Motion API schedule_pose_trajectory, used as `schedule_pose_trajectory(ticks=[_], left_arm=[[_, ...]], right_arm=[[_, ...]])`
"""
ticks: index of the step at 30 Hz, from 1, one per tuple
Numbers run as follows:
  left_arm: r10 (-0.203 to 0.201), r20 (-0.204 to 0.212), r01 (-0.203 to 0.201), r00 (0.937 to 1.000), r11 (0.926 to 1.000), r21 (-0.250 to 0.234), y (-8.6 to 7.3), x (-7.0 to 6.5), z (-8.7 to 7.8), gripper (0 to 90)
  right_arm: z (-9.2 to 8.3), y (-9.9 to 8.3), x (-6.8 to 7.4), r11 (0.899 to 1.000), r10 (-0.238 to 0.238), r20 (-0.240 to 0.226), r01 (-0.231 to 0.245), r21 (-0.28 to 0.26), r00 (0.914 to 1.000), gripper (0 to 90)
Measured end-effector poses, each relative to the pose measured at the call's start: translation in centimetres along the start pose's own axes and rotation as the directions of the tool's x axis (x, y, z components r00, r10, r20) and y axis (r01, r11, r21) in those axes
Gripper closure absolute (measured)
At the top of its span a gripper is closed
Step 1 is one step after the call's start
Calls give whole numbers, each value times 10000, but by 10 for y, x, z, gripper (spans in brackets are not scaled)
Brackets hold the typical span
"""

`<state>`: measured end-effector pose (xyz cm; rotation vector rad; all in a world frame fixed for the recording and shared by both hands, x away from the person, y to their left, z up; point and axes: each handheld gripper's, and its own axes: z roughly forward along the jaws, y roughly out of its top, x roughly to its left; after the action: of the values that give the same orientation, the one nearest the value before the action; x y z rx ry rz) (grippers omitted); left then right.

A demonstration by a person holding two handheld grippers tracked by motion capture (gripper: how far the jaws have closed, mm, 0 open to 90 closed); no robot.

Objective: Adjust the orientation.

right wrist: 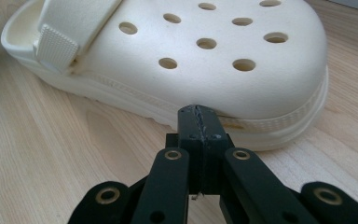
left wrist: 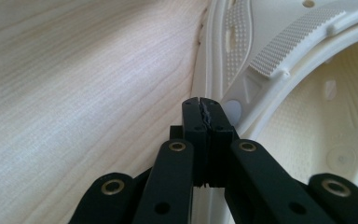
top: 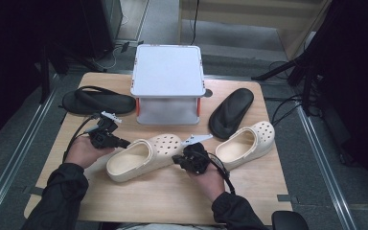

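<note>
The cream clog [top: 141, 157] lies near the middle of the table [top: 172, 201], in front of the grey stand [top: 167, 72]. I have my left gripper [top: 123, 142] fully closed, tips at the clog's heel rim, holding nothing. My right gripper [top: 176, 159] is closed too, empty, tips right at the sole edge by the toe.

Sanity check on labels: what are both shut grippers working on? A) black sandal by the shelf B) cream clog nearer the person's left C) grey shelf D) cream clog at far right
B: the left gripper and right gripper flank the near-left cream clog, tips at its heel and toe.
</note>
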<state>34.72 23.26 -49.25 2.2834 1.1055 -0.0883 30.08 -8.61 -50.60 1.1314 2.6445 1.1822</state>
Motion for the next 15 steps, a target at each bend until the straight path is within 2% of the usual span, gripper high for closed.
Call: schedule_pose_trajectory(ticks=[15], left_arm=[[-155,213,160,9997,9996,-240,-23,-21,-6,900]], right_arm=[[10,9,2,9997,-232,-419,237,103,9989,900]])
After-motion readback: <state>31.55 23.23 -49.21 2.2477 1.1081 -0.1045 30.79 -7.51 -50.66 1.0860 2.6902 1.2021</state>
